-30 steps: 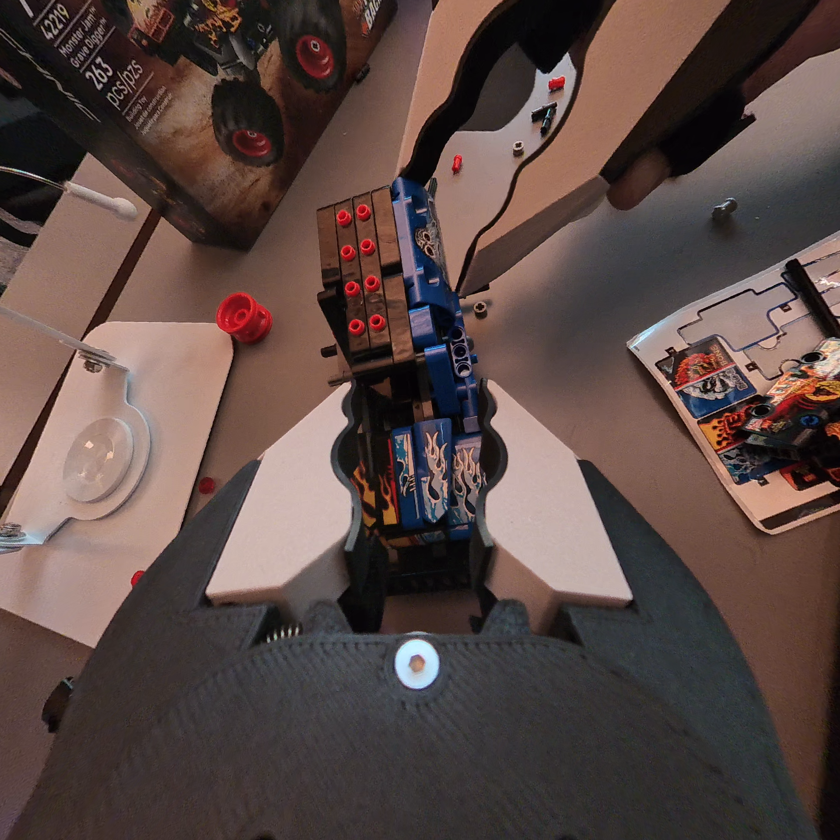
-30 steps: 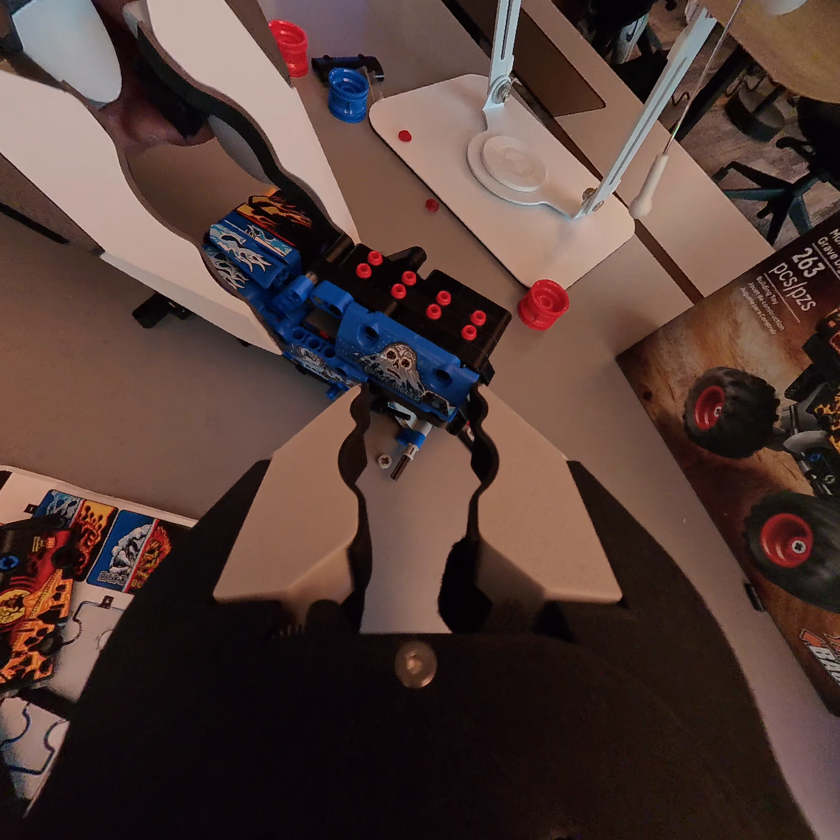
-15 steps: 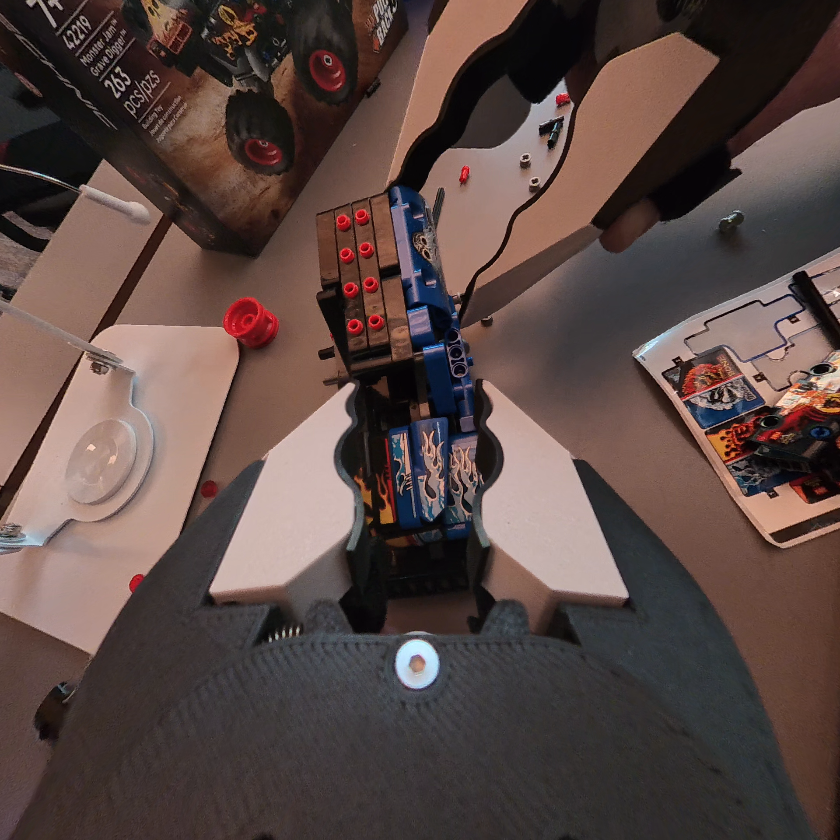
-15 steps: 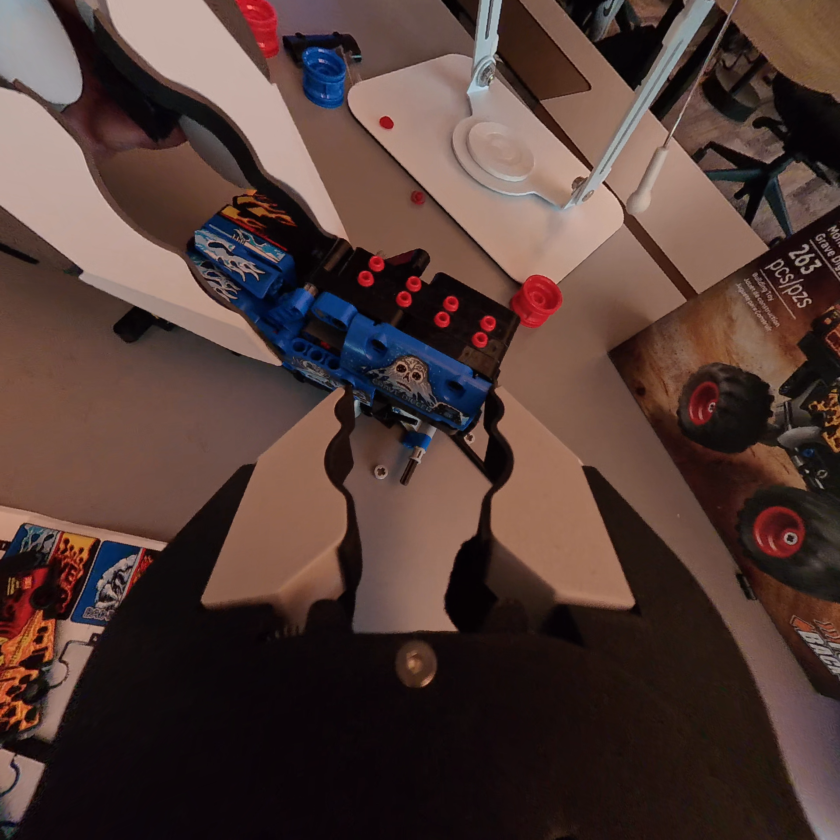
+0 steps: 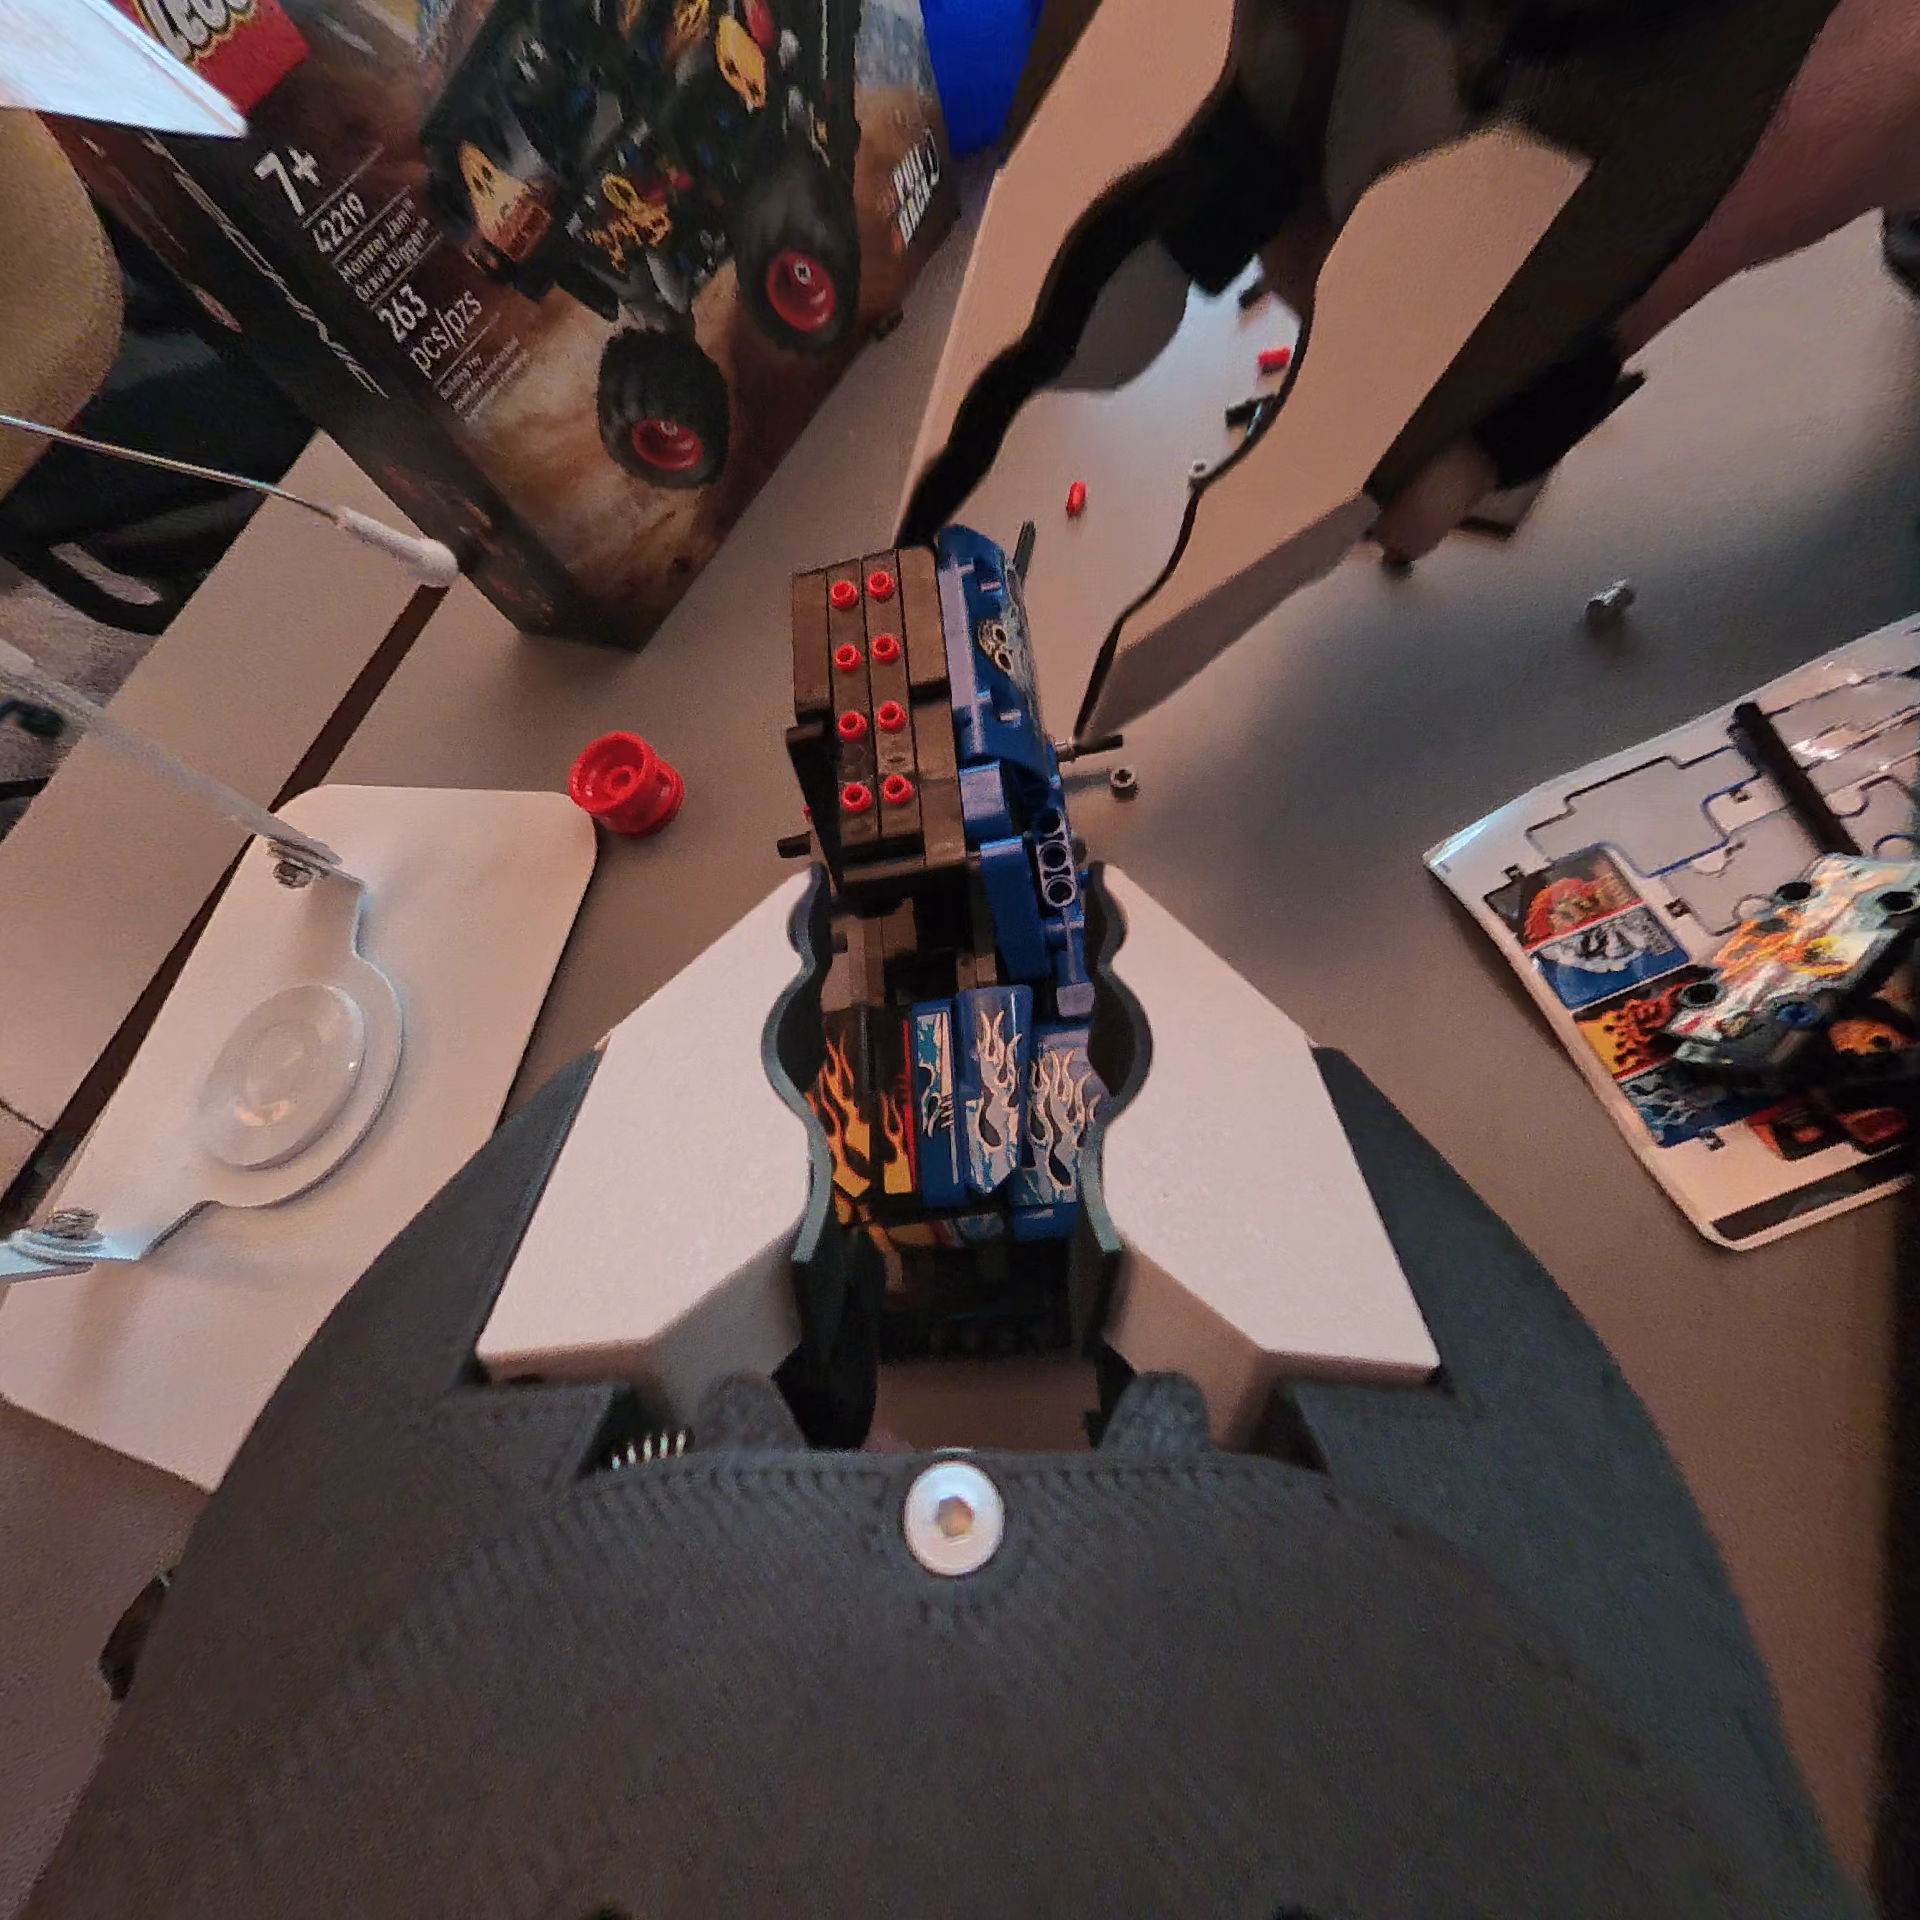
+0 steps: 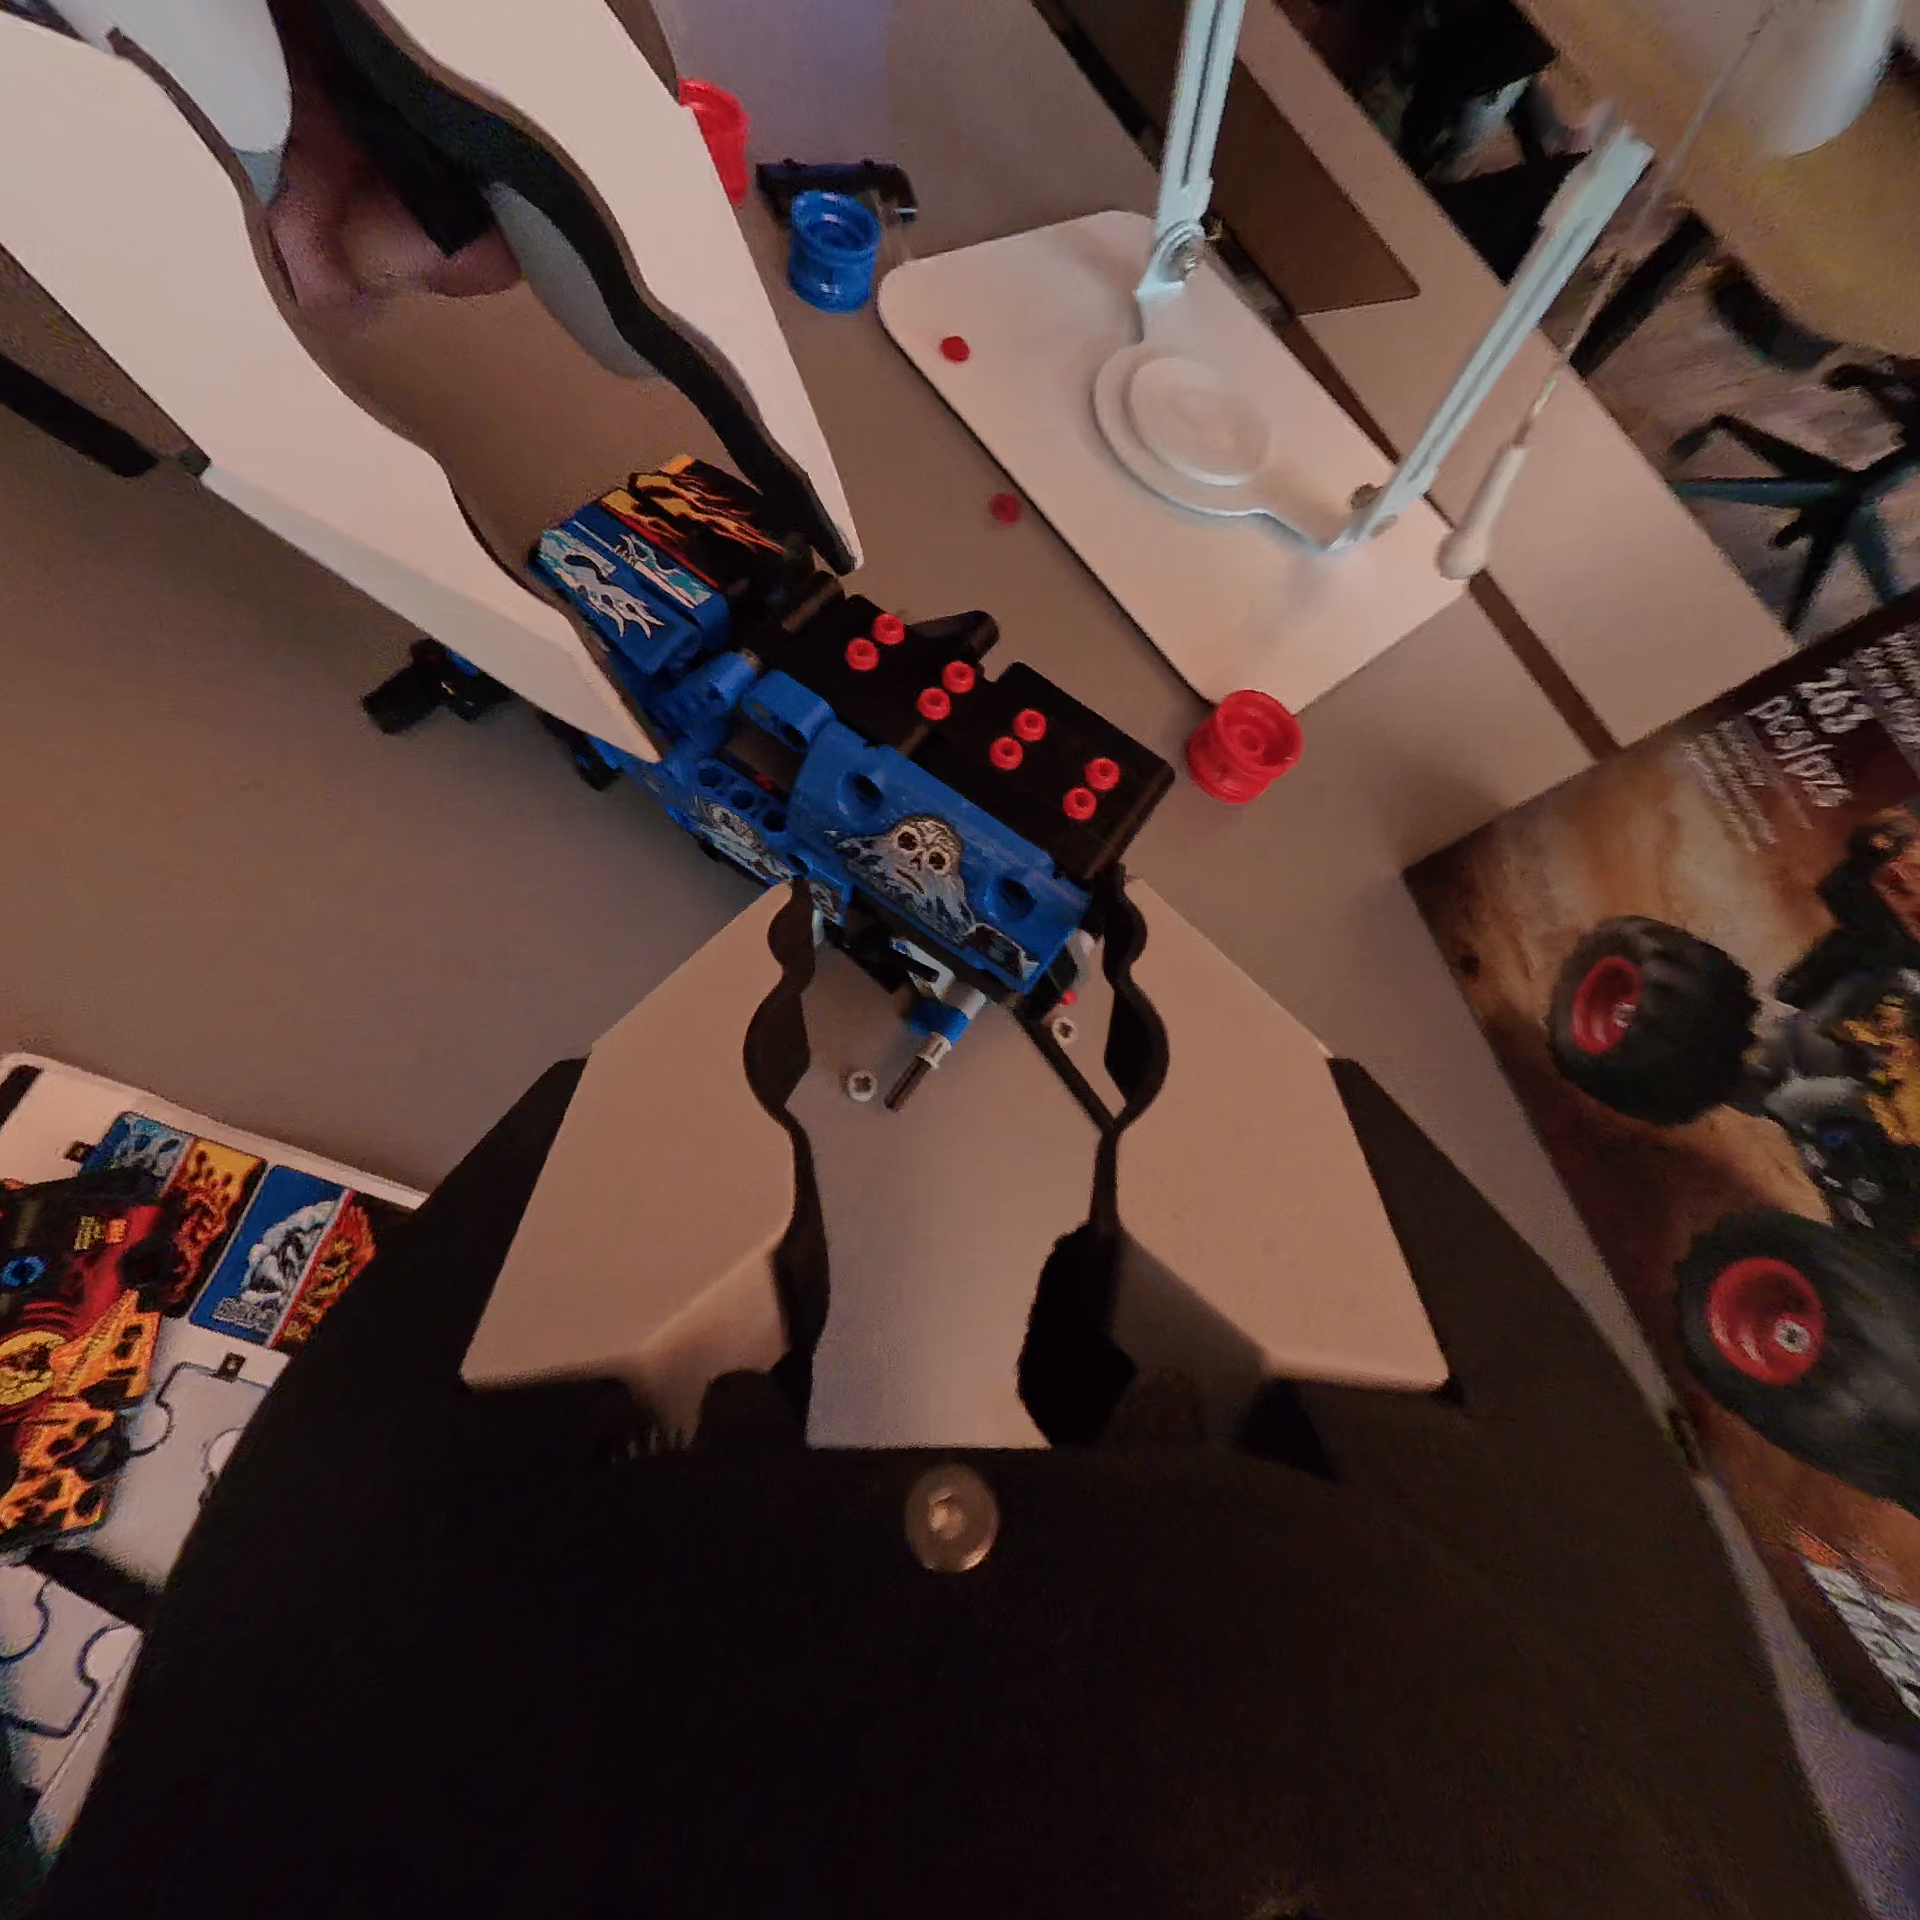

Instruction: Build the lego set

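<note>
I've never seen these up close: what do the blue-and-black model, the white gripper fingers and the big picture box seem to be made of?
The model looks like hard moulded plastic, glossy, with red studs and printed flame stickers. The left gripper has matte white fingers, probably plastic with a wavy dark lining, perhaps rubber; its dark body shows fine ridges, likely 3D-printed. The box looks like printed cardboard with a slight sheen.

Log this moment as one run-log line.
left gripper: shut on blue-and-black lego truck body | right gripper: open, at its side

Wheel hub lies between box and lamp base.
</note>
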The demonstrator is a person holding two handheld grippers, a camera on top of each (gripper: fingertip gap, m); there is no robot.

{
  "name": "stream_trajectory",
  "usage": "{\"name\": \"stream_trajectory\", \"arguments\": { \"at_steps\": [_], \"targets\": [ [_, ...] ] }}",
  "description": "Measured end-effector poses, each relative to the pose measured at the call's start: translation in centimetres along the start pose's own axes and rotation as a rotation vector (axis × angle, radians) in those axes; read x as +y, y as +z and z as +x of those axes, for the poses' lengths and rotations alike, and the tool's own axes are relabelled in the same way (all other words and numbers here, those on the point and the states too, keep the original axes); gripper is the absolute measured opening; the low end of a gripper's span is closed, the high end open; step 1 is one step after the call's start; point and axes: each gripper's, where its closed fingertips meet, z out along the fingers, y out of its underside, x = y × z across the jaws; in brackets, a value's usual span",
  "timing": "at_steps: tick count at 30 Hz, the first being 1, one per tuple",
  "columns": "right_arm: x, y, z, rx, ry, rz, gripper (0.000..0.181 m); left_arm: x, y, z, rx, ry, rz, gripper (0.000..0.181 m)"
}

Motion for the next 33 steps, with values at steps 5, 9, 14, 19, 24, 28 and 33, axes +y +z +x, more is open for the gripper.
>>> {"name": "stream_trajectory", "arguments": {
  "at_steps": [5,9,14,19,24,28,33],
  "targets": [
    [-0.2,0.3,0.1,-0.036,0.014,0.002,0.042,0.7,1.0,-0.2,-0.014,-0.021,-0.031,0.038],
    [-0.2,0.3,0.1,-0.033,0.022,0.006,0.041,0.6,0.9,-0.2,-0.006,-0.026,-0.030,0.034],
    [-0.2,0.4,0.1,-0.018,0.028,-0.002,0.041,0.6,1.0,-0.4,0.020,-0.059,-0.023,0.033],
    [-0.1,0.3,0.1,-0.018,0.021,0.013,0.049,0.7,0.9,-0.4,0.054,-0.050,-0.020,0.034],
    [0.5,1.1,-0.2,0.020,-0.014,-0.019,0.082,1.5,-0.2,-0.6,0.025,0.004,-0.081,0.085],
    [0.1,1.8,-0.6,0.023,-0.020,-0.008,0.061,3.4,0.6,-0.5,-0.006,0.028,-0.168,0.069],
    [0.0,2.1,-0.5,0.021,0.006,-0.001,0.057,3.2,1.0,-0.6,-0.009,0.005,-0.142,0.053]
  ]
}}
